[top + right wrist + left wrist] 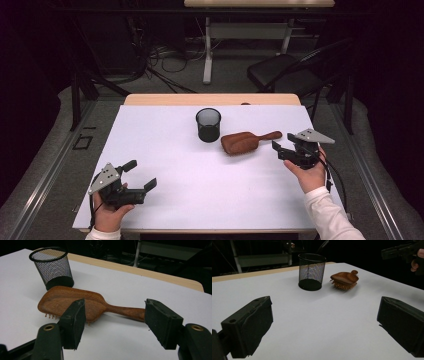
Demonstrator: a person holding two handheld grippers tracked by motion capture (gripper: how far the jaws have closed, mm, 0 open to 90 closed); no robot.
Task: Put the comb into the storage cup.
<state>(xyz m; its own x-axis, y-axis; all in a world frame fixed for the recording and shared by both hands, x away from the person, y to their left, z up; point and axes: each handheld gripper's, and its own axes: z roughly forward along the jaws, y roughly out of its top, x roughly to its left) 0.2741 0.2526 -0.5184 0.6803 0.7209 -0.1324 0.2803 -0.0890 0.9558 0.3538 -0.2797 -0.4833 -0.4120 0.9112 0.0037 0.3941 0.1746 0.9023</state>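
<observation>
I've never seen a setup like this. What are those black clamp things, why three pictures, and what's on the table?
There is no robot here: a person sits at the table and holds a hand tool in each hand, each with two black fingers that pinch like tongs. The top picture comes from a camera above, looking down. In it the left gripper is at the lower left and the right gripper at the right.

The other two pictures come from small cameras riding on each tool, looking out between its own fingers.

On the white surface stand a black mesh cup, upright, and beside it a wooden hairbrush lying bristles down.

Nothing is held. The left gripper's fingers are wide apart over bare table. The right gripper's fingers stand on either side of the brush's handle in its own view, not pressing on it.
</observation>
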